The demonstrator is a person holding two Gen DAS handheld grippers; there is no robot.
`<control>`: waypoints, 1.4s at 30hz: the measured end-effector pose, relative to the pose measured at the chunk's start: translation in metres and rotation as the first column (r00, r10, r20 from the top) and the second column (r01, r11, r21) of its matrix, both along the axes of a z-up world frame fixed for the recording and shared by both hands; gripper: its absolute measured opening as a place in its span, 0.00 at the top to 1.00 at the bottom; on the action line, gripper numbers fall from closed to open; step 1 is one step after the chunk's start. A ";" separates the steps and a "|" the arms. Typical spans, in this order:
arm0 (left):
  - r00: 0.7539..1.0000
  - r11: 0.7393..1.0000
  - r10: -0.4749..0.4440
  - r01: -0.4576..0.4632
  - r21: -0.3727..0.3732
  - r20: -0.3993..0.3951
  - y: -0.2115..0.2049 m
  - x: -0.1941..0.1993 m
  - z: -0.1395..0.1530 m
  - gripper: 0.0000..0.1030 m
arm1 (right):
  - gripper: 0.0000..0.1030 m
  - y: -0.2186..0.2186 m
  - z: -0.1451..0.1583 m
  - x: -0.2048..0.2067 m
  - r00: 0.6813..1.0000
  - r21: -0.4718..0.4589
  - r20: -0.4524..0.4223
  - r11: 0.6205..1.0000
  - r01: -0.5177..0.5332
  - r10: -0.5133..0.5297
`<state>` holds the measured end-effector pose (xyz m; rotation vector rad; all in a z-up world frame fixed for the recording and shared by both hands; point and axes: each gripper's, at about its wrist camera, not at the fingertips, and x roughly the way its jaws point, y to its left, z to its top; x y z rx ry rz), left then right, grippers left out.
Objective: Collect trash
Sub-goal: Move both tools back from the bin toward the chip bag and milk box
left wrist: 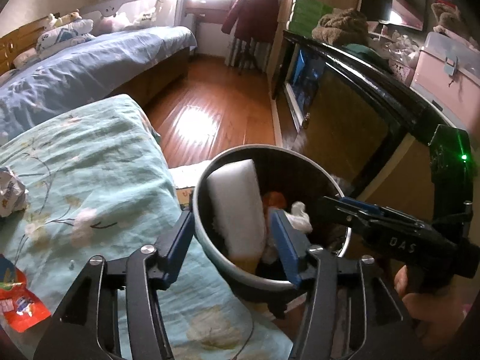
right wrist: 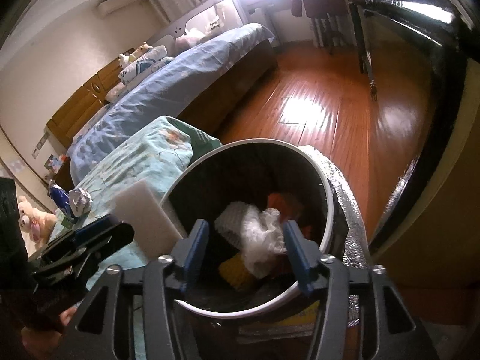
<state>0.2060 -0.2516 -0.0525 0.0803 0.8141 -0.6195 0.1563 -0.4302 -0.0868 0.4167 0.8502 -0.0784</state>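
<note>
L tool wide, straddling near rim of bin, w/ foam slab standing between its fingers, not gripped. R tool wide over bin mouth, above white bag. Wrapper and crumpled ball lie left on bed; floor beyond bin.

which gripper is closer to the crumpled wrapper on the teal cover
Left. The left gripper hangs by the bin's rim beside the cover holding the crumpled wrapper; the right gripper is over the bin, farther away.
</note>
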 end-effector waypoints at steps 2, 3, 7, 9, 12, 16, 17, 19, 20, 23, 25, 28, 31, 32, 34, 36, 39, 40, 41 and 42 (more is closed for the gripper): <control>1.000 1.000 0.010 -0.010 0.000 -0.007 0.005 -0.002 0.000 0.45 | 0.43 0.001 0.001 -0.002 1.000 0.004 0.005 1.000 -0.001 0.001; 1.000 1.000 0.015 -0.016 -0.006 -0.008 0.009 -0.003 0.000 0.45 | 0.42 0.002 0.002 -0.003 1.000 0.008 0.007 1.000 -0.002 0.002; 0.999 0.999 0.050 -0.050 -0.019 -0.011 0.029 -0.009 0.001 0.44 | 0.37 0.011 0.006 -0.005 1.000 0.018 0.022 1.000 -0.015 0.015; 0.998 0.997 0.070 -0.070 -0.026 -0.003 0.042 -0.014 0.003 0.44 | 0.33 0.018 0.008 -0.005 0.999 0.024 0.031 0.999 -0.027 0.026; 0.994 0.994 0.104 -0.104 -0.024 0.010 0.061 -0.021 0.004 0.43 | 0.28 0.030 0.011 -0.005 0.998 0.037 0.042 0.998 -0.047 0.045; 0.989 0.988 0.146 -0.146 -0.043 0.005 0.088 -0.028 0.005 0.43 | 0.26 0.050 0.011 -0.002 0.996 0.051 0.050 0.996 -0.080 0.077; 0.987 0.986 0.158 -0.157 -0.046 0.006 0.095 -0.030 0.005 0.43 | 0.25 0.055 0.011 -0.002 0.995 0.054 0.050 0.995 -0.087 0.084; 0.984 0.982 0.179 -0.178 -0.057 0.007 0.108 -0.035 0.007 0.43 | 0.25 0.065 0.011 -0.001 0.994 0.061 0.048 0.993 -0.106 0.103; 0.982 0.980 0.188 -0.187 -0.062 0.010 0.114 -0.037 0.008 0.43 | 0.24 0.071 0.011 0.000 0.992 0.063 0.048 0.991 -0.118 0.115; 0.974 0.972 0.224 -0.223 -0.075 0.017 0.136 -0.043 0.011 0.43 | 0.24 0.089 0.011 0.001 0.988 0.063 0.049 0.986 -0.152 0.149; 0.969 0.966 0.247 -0.245 -0.081 0.017 0.148 -0.046 0.012 0.43 | 0.24 0.100 0.011 0.003 0.984 0.066 0.051 0.983 -0.173 0.170; 0.959 0.956 0.283 -0.281 -0.089 0.009 0.169 -0.050 0.011 0.43 | 0.24 0.117 0.010 0.004 0.977 0.067 0.053 0.976 -0.209 0.205; 0.949 0.945 0.315 -0.313 -0.093 0.003 0.186 -0.054 0.010 0.43 | 0.24 0.136 0.011 0.007 0.969 0.069 0.055 0.967 -0.245 0.242; 0.946 0.942 0.326 -0.324 -0.093 0.004 0.191 -0.055 0.010 0.43 | 0.24 0.142 0.011 0.008 0.965 0.070 0.056 0.964 -0.258 0.255; 0.936 0.932 0.351 -0.350 -0.095 0.003 0.205 -0.058 0.009 0.43 | 0.24 0.154 0.010 0.010 0.959 0.071 0.058 0.957 -0.281 0.277; 0.926 0.922 0.377 -0.375 -0.095 0.003 0.217 -0.061 0.008 0.43 | 0.24 0.164 0.010 0.011 0.953 0.076 0.056 0.951 -0.300 0.296; 0.909 0.905 0.416 -0.414 -0.093 -0.001 0.235 -0.061 0.006 0.43 | 0.24 0.177 0.009 0.012 0.945 0.082 0.054 0.942 -0.327 0.323; 0.904 0.901 0.427 -0.425 -0.091 -0.002 0.240 -0.061 0.005 0.43 | 0.24 0.184 0.008 0.013 0.940 0.082 0.053 0.937 -0.340 0.336; 0.898 0.895 0.439 -0.438 -0.088 -0.003 0.245 -0.061 0.003 0.43 | 0.24 0.187 0.008 0.013 0.937 0.082 0.053 0.934 -0.348 0.345; 0.891 0.888 0.453 -0.452 -0.085 -0.006 0.251 -0.061 0.001 0.43 | 0.24 0.192 0.008 0.013 0.933 0.082 0.052 0.930 -0.359 0.356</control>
